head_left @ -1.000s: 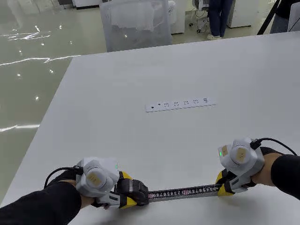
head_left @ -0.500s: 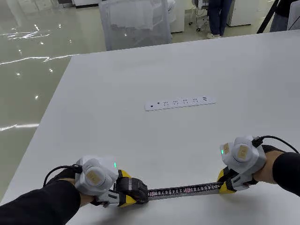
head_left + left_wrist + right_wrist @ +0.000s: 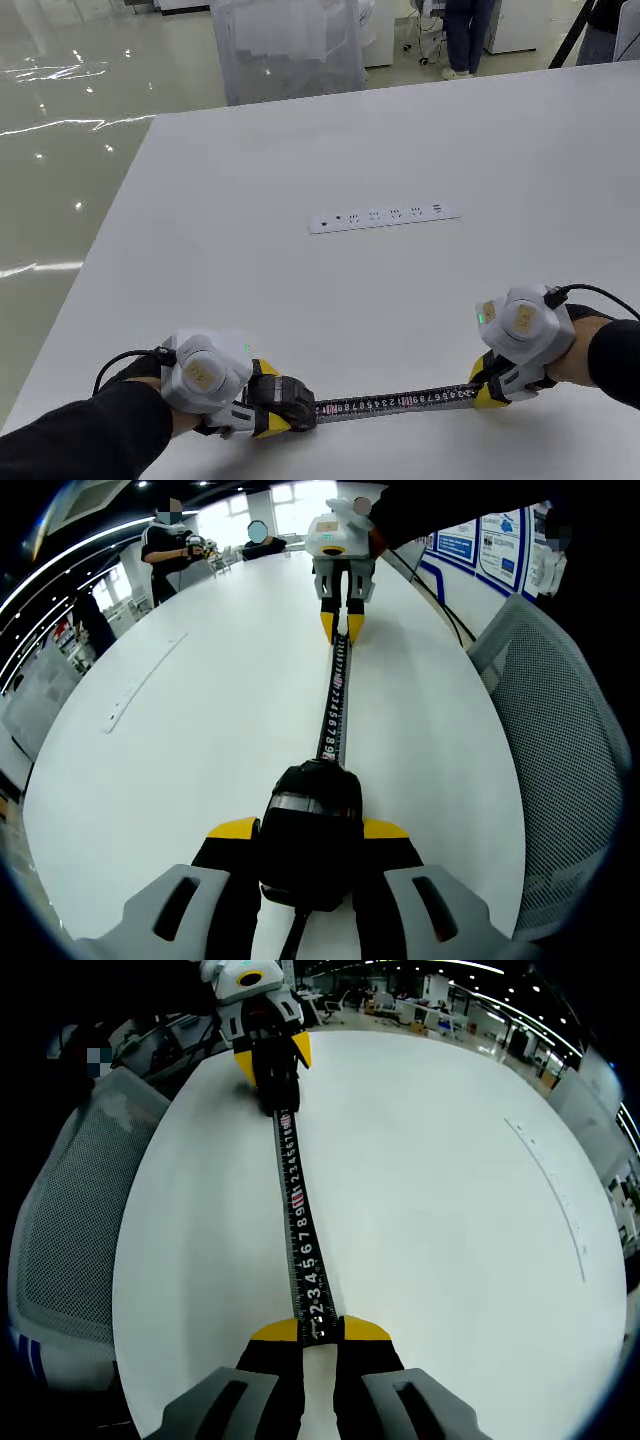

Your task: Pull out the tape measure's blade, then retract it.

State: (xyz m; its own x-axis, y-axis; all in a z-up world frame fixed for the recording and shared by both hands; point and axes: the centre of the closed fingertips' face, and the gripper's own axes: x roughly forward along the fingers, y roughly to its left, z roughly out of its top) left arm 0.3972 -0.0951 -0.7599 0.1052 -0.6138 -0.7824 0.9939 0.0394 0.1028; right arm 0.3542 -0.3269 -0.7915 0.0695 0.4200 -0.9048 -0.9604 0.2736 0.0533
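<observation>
While the left hand-held gripper [image 3: 310,832] clamps the tape measure [image 3: 288,402], the blade [image 3: 395,403] pinched by the right hand-held gripper [image 3: 318,1330] could slip and whip back.

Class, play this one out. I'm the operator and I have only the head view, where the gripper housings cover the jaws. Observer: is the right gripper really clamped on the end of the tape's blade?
Observer: Yes. In the right gripper view the right gripper has its yellow tips shut on the blade, right where the numbering starts.
Operator: And the other end?
Observer: The left gripper view shows the left gripper shut on the black case, with the blade running straight out of its front.
Operator: Anything close by me that I can't see?
Observer: A grey mesh chair stands at the edge of the table, on the person's side.
</observation>
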